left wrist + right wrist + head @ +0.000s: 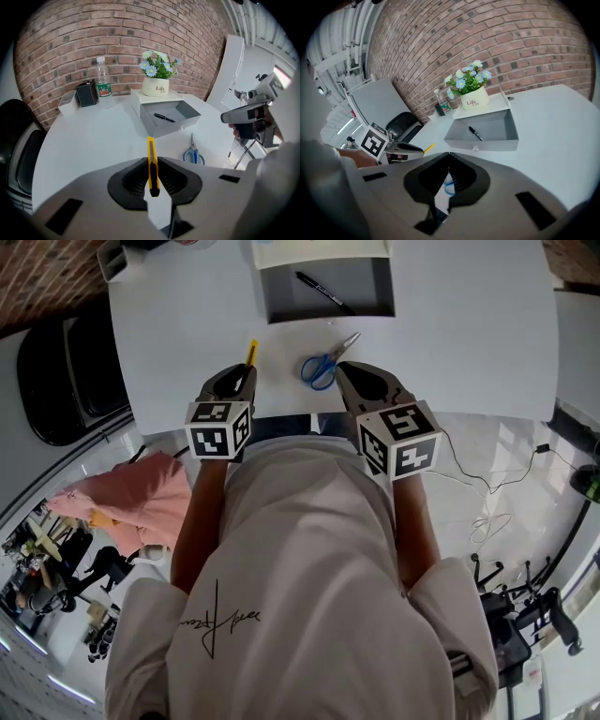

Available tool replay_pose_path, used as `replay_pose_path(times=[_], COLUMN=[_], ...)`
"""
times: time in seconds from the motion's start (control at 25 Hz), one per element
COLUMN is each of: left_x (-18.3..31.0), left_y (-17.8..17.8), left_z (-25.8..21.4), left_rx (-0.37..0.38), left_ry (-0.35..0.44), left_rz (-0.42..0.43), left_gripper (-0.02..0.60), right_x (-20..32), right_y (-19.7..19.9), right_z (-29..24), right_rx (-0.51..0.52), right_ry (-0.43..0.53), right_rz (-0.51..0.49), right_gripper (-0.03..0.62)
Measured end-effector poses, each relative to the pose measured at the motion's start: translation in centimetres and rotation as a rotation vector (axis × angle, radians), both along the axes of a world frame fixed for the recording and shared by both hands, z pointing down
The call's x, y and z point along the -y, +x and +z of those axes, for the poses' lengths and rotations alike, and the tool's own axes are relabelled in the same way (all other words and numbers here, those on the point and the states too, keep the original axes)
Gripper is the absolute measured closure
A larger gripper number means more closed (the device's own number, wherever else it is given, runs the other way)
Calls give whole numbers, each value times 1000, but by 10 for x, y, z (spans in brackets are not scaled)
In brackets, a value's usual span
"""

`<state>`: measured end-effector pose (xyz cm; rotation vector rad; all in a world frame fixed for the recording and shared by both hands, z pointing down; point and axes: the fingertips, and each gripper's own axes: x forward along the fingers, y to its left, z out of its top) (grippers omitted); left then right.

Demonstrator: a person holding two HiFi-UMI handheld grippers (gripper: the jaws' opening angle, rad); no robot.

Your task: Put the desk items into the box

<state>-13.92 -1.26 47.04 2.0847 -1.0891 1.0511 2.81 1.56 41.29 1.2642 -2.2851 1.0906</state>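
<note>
Now, yellow knife point(150, 152), pinched between left fingers point(133, 180)

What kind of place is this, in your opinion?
Probably an office or a workroom: a white desk by a brick wall, a black office chair beside it, and a water bottle standing on the desk.

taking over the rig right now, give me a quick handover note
Left gripper: shut on the yellow utility knife, short of the box.
Right gripper: shut, nothing in it, right by the blue scissors, which lie on the table.
Done: the black pen lies in the open box.
Left to do: put the knife in the box, then pick up the scissors and box them too.
</note>
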Motion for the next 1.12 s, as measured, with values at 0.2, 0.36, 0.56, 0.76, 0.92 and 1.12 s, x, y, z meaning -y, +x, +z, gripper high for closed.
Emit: replay_pose_path(times=[0.2,0.36,0.56,0.76,0.92,1.12], left_x=[1,2,9,13,17,23], left_y=[9,18,19,23,32,45], left_z=[-11,-20,-23,-31,-35,-38], left_rx=[-9,-16,-24,-37,-56,-80], left_ry=[13,26,44,59,60,62], left_rz=[19,31,33,45,55,73], left_gripper=[518,518,518,518,518,518], right_x=[3,3,4,2,5,6], right_y=[3,7,7,6,7,7], right_z=[-1,-4,-4,-8,-10,-13], right_rx=[-6,-6,-9,-12,-14,-12], right_ry=[4,10,16,22,25,28], right_rz=[2,8,11,12,11,15], right_gripper=[568,568,568,568,568,568])
